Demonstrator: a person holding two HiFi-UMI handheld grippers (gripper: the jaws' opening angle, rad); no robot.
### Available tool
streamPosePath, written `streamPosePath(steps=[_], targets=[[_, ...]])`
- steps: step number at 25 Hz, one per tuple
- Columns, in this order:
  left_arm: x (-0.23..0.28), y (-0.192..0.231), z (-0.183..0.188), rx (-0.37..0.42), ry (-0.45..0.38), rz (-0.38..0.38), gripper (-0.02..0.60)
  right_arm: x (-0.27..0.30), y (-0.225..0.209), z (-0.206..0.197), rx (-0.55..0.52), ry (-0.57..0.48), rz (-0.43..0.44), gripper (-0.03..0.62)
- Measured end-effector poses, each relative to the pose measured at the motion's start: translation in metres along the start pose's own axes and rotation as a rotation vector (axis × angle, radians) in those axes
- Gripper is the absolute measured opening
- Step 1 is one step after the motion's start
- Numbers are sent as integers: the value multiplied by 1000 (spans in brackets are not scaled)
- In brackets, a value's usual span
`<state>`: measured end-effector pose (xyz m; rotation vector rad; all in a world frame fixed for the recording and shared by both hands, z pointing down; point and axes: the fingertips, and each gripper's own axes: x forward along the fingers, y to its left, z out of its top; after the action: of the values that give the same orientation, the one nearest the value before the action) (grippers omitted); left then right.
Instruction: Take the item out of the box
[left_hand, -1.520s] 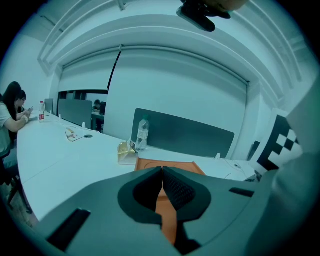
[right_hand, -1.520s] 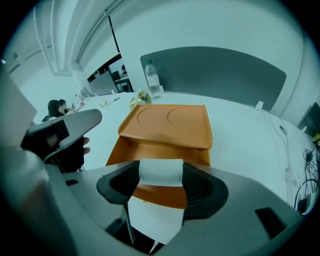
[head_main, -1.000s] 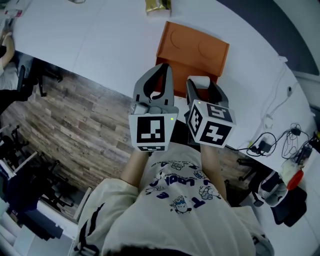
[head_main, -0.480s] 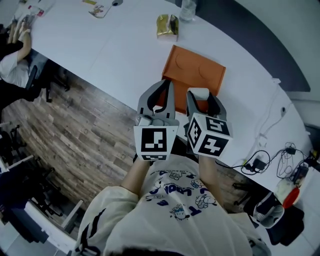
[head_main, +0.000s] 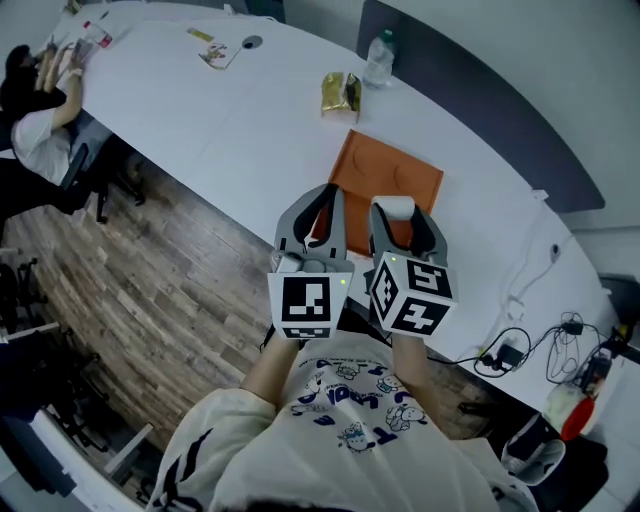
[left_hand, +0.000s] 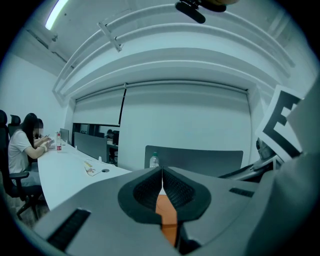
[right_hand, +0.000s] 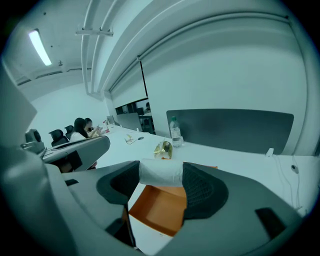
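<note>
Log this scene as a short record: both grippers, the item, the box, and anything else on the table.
left gripper: shut, empty
right gripper: shut on white roll
white roll: held above orange box
orange box: open, on white table
also on table: gold packet, water bottle, both beyond the box

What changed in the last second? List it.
Only the head view tilted up, bringing the bottle into sight. Nothing was gripped or released: the right gripper still clamps the white roll over the orange box; the left gripper stays shut, empty.
</note>
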<state>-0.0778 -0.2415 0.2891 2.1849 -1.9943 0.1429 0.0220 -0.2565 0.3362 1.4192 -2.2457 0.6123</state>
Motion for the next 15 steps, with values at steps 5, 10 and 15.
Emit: streamPosePath(steps=[5,10,15], targets=[[-10,3,9,5,-15,16,20,-9,10,12,-16,-54,23,275],[-19,7,20,8,-46,32,18,-17,21,24,-39,-109,55,275],[-29,13,32,14,-77,54,20,-25,36,36,-58,-172,79,275]])
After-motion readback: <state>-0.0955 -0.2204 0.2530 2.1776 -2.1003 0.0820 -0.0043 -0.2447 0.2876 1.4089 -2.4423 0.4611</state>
